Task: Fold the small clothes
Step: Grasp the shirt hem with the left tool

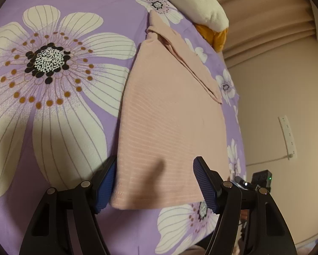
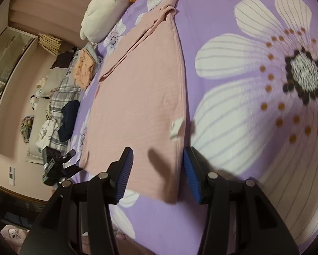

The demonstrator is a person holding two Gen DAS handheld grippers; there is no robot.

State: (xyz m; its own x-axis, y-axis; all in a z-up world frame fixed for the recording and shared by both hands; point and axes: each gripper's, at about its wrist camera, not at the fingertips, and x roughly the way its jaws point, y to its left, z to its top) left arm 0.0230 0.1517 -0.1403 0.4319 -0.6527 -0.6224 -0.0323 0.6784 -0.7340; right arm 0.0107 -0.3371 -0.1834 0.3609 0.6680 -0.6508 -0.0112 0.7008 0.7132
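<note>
Tools (image 1: 154, 182) (image 2: 157, 175) both hang spread, gripping nothing, seemingly just above the pink garment's (image 1: 169, 116) 6 o'clock hem on the bed (image 1: 63, 127).

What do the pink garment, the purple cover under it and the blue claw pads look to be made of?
Pink garment: soft knit, matte, judging by fine ribbed rows. Purple cover: smooth woven fabric, probably cotton or polyester, with printed white flowers. Claw pads: blue, apparently rubber or textured plastic, given their fine grid of grooves.
</note>
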